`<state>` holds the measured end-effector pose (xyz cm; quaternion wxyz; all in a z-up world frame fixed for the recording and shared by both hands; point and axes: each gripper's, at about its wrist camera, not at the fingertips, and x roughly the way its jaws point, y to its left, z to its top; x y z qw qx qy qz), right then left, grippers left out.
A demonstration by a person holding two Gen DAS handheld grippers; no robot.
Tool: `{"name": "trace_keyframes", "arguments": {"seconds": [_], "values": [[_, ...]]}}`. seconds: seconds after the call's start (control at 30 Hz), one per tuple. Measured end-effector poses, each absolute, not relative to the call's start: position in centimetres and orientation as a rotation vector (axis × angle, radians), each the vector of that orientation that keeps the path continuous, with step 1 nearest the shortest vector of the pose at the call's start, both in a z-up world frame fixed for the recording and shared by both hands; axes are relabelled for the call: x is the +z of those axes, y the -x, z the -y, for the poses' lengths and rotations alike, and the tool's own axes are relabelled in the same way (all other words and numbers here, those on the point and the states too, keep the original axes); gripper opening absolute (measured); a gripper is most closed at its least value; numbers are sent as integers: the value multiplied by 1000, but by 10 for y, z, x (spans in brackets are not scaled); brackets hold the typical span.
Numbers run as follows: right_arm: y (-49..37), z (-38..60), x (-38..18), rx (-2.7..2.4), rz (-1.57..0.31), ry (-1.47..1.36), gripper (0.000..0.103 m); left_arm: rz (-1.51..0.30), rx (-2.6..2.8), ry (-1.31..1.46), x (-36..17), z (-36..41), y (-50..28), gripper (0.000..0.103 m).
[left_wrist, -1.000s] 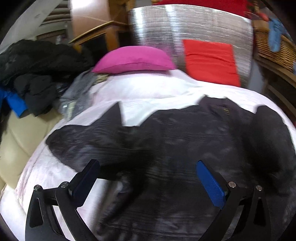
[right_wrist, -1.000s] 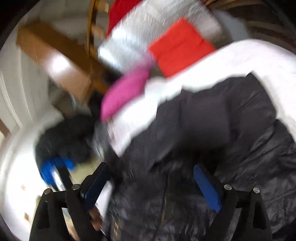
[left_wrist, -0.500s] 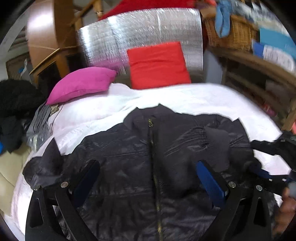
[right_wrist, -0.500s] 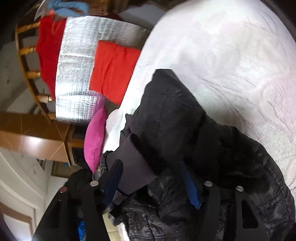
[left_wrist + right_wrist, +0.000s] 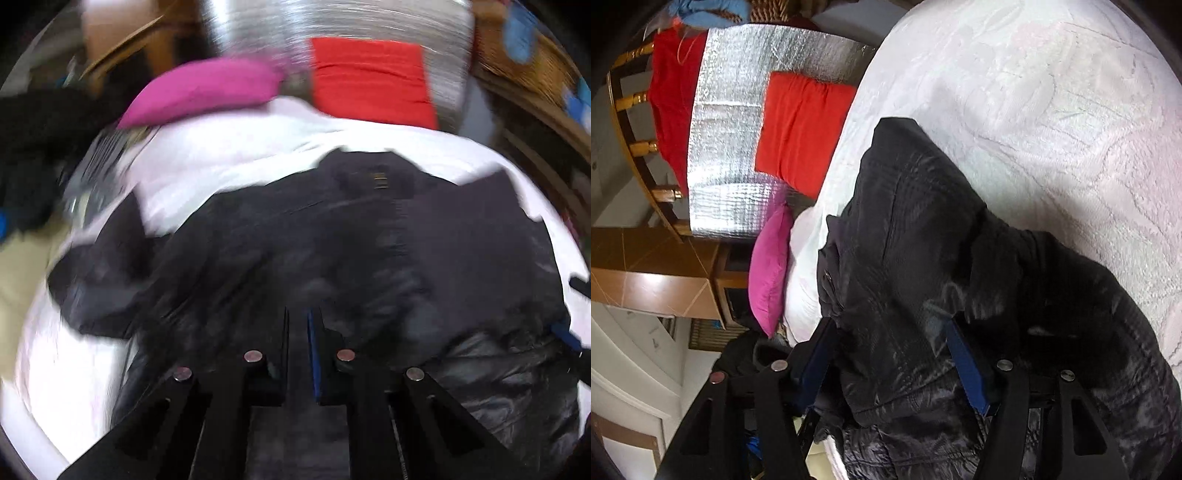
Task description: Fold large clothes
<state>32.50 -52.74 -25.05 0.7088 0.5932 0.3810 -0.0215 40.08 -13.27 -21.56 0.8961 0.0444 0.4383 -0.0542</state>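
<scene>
lower centre, left gripper (image 5: 297, 325): went from spread to pressed together over black jacket (image 5: 332, 258)
right gripper (image 5: 890, 354): stayed spread around sleeve (image 5: 916, 206)
meaning: probably fold grip begun

Black jacket (image 5: 942, 258): thin synthetic shell, slight sheen, crinkly lower down, finely quilted and more matt up top. White bedspread (image 5: 1052, 110): matt cloth, embossed pattern, kinda rough. Backboard (image 5: 727, 122): silver foil, shiny, dimpled. Red cushion (image 5: 801, 129) and pink pillow (image 5: 768, 273): plain matt fabric. Cabinet (image 5: 653, 280): glossy brown wood. Both grippers: matt black plastic, blue textured pads (image 5: 967, 365), small bright metal rivets (image 5: 253, 356)
</scene>
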Motion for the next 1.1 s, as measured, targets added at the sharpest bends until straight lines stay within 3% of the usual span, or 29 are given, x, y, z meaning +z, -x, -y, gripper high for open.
{"name": "trace_keyframes", "arguments": {"seconds": [0.07, 0.13, 0.23, 0.33, 0.57, 0.77, 0.8, 0.93, 1.1], "values": [[-326, 524, -250, -53, -854, -1299, 65, -935, -72, 3, -213, 104, -405, 21], [-329, 520, -249, -59, -860, -1277, 65, -912, -91, 74, -201, 87, -404, 52], [-332, 511, -239, -54, -833, -1221, 65, -797, -95, 68, -181, 85, -391, 85], [-334, 505, -233, -42, -804, -1201, 65, -703, -167, 0, -173, 109, -379, 91], [-334, 508, -251, -52, -830, -1284, 65, -739, -283, -188, -202, 189, -371, 93], [-338, 505, -254, -45, -851, -1275, 65, -872, -244, -230, -238, 200, -389, 93], [-339, 504, -255, -45, -860, -1272, 65, -882, -251, -202, -239, 196, -390, 91], [-340, 499, -258, -38, -881, -1259, 65, -870, -227, -210, -230, 185, -391, 61], [-340, 494, -261, -54, -887, -1228, 65, -861, -127, -163, -212, 145, -397, 58]]}}
